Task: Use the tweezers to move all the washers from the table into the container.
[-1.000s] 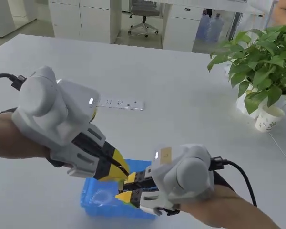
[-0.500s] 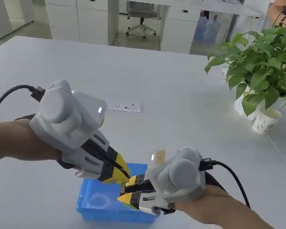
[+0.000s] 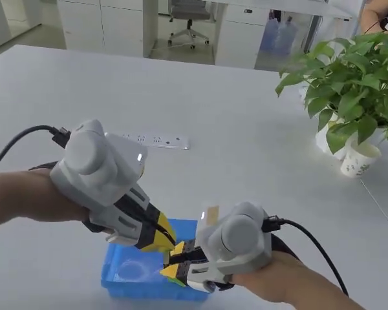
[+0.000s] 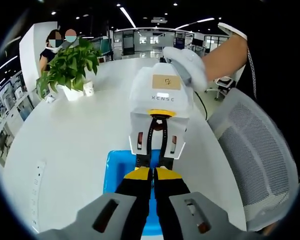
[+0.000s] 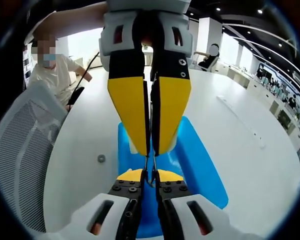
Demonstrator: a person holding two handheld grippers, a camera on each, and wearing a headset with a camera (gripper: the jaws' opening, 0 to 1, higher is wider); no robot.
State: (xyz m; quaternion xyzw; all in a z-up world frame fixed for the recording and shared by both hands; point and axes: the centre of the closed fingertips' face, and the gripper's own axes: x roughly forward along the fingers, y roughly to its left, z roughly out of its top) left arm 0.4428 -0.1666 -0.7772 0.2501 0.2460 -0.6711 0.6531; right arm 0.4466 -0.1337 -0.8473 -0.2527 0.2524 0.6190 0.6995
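A blue container [image 3: 126,284] sits on the white table near its front edge. Both grippers meet tip to tip above it. My left gripper [image 3: 163,240] comes in from the left with its yellow jaws pressed together. My right gripper [image 3: 171,266] faces it from the right, jaws also together. In the right gripper view, a thin dark strip, the tweezers [image 5: 149,167], runs from between the left gripper's [image 5: 150,145] jaws down into my right gripper [image 5: 150,176]. One small grey washer [image 5: 101,158] lies on the table beside the container [image 5: 200,165].
A white power strip [image 3: 156,139] lies further back on the table. A potted plant [image 3: 349,71] and a paper cup [image 3: 357,158] stand at the right. A grey mesh chair [image 4: 260,150] stands by the table's near side.
The left gripper's body has swung a little to the right. Both sets of jaw tips stay together over the container. The head camera has dipped slightly.
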